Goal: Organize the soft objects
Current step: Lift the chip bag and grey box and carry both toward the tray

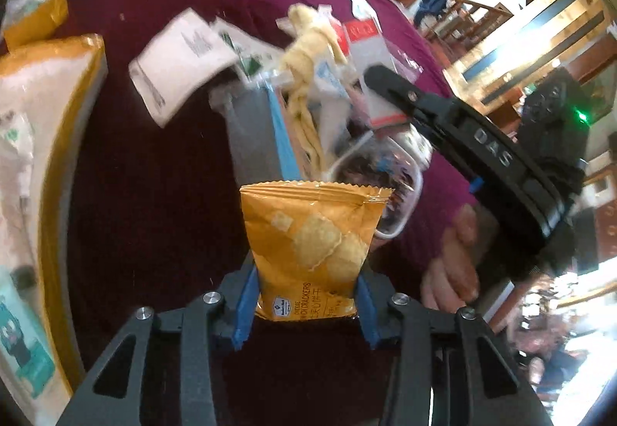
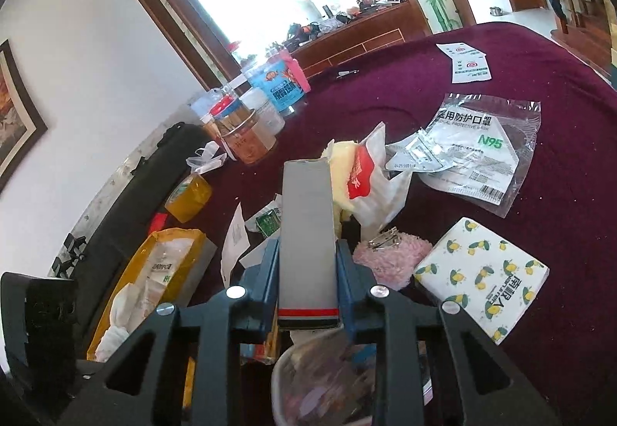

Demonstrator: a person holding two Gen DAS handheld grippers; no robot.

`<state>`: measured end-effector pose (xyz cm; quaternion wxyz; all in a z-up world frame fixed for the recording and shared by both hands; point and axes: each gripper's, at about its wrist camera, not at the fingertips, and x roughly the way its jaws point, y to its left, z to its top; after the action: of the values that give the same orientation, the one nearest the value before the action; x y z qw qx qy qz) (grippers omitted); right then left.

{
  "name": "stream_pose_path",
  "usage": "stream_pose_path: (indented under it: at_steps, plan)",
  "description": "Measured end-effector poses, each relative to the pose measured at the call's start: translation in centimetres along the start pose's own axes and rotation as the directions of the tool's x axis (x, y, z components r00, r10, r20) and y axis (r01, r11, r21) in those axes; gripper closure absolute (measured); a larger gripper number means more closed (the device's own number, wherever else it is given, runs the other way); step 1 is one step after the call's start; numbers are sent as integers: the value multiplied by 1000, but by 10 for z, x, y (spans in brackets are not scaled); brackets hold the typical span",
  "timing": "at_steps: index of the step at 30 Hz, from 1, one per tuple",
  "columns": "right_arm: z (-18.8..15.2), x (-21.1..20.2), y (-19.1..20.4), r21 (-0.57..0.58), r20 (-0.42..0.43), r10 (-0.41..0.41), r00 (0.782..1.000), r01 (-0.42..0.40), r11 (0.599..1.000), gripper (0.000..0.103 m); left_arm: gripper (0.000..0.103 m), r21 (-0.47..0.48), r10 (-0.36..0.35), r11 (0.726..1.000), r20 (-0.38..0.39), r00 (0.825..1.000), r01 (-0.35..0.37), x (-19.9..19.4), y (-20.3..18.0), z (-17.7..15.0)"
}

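In the left wrist view my left gripper [image 1: 304, 304] is shut on an orange cheese cracker packet [image 1: 310, 244] and holds it upright above the maroon tablecloth [image 1: 162, 175]. Beyond it the right gripper's black body [image 1: 478, 152] reaches in from the right, holding a grey box [image 1: 252, 133]. In the right wrist view my right gripper [image 2: 308, 291] is shut on that grey box with a red stripe [image 2: 308, 237], above a clear plastic tub [image 2: 320, 379]. A yellow cloth [image 2: 343, 171], a pink fluffy piece [image 2: 389, 260] and a lemon-print napkin pack [image 2: 482, 275] lie ahead.
An N95 mask bag [image 2: 478, 152] and white sachets [image 2: 468, 63] lie on the cloth at right. Jars and bottles [image 2: 246, 129] stand at the back left. An open yellow mailer [image 2: 162, 271] and a tape roll [image 2: 189, 196] lie at left.
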<state>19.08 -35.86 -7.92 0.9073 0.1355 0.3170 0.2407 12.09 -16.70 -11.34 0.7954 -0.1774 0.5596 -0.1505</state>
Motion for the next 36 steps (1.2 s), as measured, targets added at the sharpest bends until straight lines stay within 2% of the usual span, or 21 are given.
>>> stream_pose_path:
  at_steps: [3, 6, 8, 10, 12, 15, 20, 31, 36]
  plan:
    - [-1, 1, 2, -7, -4, -9, 1000, 9, 1000, 77, 57, -24, -11, 1000, -41, 999, 10, 3, 5, -5]
    - [-2, 2, 1, 8, -13, -21, 1000, 21, 1000, 77, 56, -44, -23, 999, -32, 999, 22, -3, 9, -13]
    - [-7, -9, 1, 60, 1, -18, 1000, 18, 998, 77, 56, -43, -28, 999, -14, 999, 28, -9, 11, -18]
    - [-19, -20, 2, 123, 12, 28, 1000, -30, 992, 77, 56, -50, -33, 998, -13, 999, 32, -12, 15, -22]
    - [-31, -26, 11, 136, 10, 6, 1000, -8, 991, 77, 56, -69, -56, 996, -26, 998, 54, -13, 22, -28]
    - [-46, -31, 27, 124, 8, 21, 1000, -22, 992, 77, 56, -93, -100, 991, -30, 995, 97, -20, 29, -33]
    - [-53, -29, 50, 102, -20, 16, 1000, -14, 995, 77, 56, -91, -132, 987, -2, 991, 131, -39, 30, -37]
    - [-64, -30, 74, 79, -45, -24, 999, 27, 997, 77, 56, -82, -159, 983, 49, 986, 162, -59, 35, -38]
    - [-65, -33, 85, 74, -43, -17, 999, 20, 997, 77, 56, -88, -165, 981, 74, 983, 172, -73, 41, -41]
